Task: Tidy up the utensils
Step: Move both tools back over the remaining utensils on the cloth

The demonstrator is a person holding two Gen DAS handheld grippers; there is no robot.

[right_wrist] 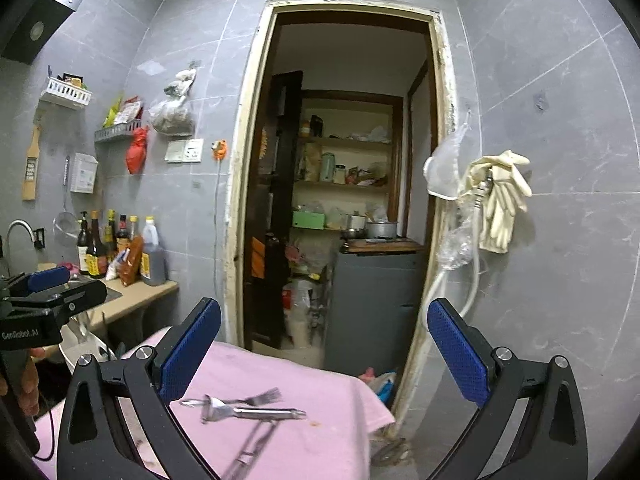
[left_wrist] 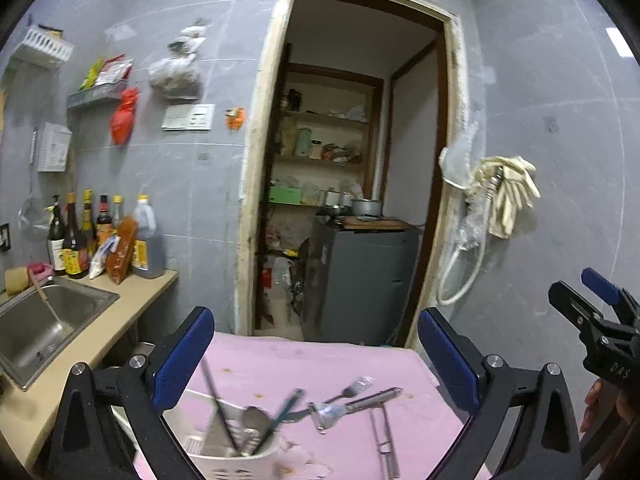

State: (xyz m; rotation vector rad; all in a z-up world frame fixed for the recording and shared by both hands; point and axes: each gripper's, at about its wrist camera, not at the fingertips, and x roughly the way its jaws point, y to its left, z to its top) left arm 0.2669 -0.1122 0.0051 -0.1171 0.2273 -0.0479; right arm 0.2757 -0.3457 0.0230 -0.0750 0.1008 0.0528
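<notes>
Nearest to me, my left gripper has its blue-padded jaws spread wide with nothing between them, and my right gripper stands just as wide and just as empty. In the left wrist view I also catch the right gripper at the right edge, with part of a hand behind it.

Just below the left gripper, a white utensil holder stands on the pink tablecloth. It already holds several pieces upright or leaning: a spoon, dark chopsticks and a teal-handled piece I cannot identify. Beside it on the cloth lie a fork, a metal peeler crossing the fork, and metal tongs running toward me. From the right wrist, the fork, peeler and tongs sit in the same loose cluster near the cloth's middle.

Further left, I see a steel sink set in a beige counter, with sauce bottles lined against the grey tiled wall. Beyond the table, an open doorway shows pantry shelves and a grey cabinet. Pale rubber gloves hang on the wall to the right of the doorway.
</notes>
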